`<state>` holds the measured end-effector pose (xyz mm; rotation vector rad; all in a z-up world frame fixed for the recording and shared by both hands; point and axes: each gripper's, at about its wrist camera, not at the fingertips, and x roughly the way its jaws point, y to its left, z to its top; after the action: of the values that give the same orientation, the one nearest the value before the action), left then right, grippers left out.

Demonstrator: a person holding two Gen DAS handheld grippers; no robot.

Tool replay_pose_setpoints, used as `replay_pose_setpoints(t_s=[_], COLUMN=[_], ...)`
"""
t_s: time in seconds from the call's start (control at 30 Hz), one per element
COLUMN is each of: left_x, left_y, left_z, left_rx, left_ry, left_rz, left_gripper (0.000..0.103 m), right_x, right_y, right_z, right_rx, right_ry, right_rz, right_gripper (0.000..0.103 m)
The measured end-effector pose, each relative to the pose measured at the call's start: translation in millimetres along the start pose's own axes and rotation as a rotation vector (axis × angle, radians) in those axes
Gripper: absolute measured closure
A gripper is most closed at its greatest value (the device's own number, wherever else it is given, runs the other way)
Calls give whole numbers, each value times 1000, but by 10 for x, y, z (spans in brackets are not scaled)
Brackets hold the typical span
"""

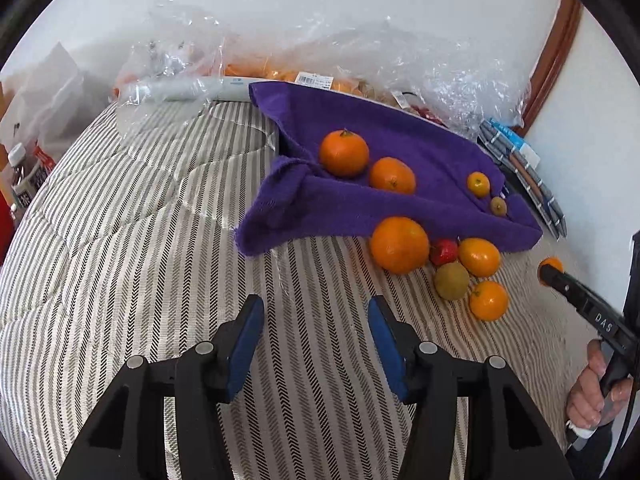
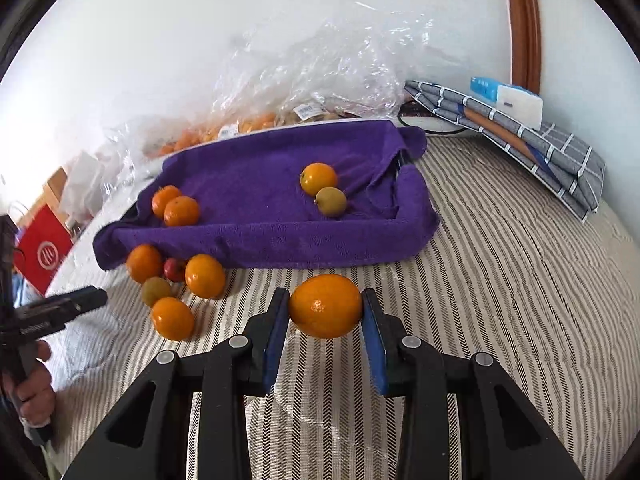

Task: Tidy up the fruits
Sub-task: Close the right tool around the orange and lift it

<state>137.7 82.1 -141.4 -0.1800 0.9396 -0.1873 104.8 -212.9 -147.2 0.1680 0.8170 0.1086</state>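
A purple towel-lined tray (image 2: pixel 280 236) (image 1: pixel 400 216) sits on the striped bedcover. It holds two oranges (image 2: pixel 176 206) at its left, and a small orange (image 2: pixel 318 178) with a green-brown fruit (image 2: pixel 330 201) at its right. In front of its left corner lies a cluster: three oranges (image 2: pixel 205 276), a red fruit (image 2: pixel 175 269) and a green-brown fruit (image 2: pixel 156 291). My right gripper (image 2: pixel 325 308) is shut on an orange (image 2: pixel 325 306) in front of the tray, and also shows in the left wrist view (image 1: pixel 550 268). My left gripper (image 1: pixel 316 312) is open and empty, left of the cluster (image 1: pixel 452 268).
Clear plastic bags (image 2: pixel 312 76) with more fruit lie behind the tray along the white wall. A folded grey checked cloth (image 2: pixel 532 144) with a tissue pack lies at the back right. A red paper bag (image 2: pixel 40 248) and bottles (image 1: pixel 24 176) stand off the bed's left.
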Motion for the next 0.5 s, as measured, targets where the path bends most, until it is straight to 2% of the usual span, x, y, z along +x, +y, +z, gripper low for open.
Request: replay_pose_setpoints(t_s=[0.1, 0.23, 0.37, 0.43, 0.5], left_x=[-1, 13, 62, 89, 106], left_y=[13, -63, -169, -256, -314], left_z=[-15, -31, 33, 91, 144], left_rx=[-41, -20, -10, 11, 23], left_ry=[-13, -13, 15, 3, -5], left_rz=[5, 34, -29, -5, -13], left_gripper=[51, 49, 49, 49, 48], right_x=[11, 25, 23, 20, 20], right_y=[-20, -1, -7, -15, -27], right_z=[1, 9, 3, 2, 1], right_rx=[17, 9, 15, 21, 25], right_ry=[3, 10, 8, 6, 8], right_rz=[18, 39, 41, 42, 43], right_gripper=[67, 67, 67, 67, 67])
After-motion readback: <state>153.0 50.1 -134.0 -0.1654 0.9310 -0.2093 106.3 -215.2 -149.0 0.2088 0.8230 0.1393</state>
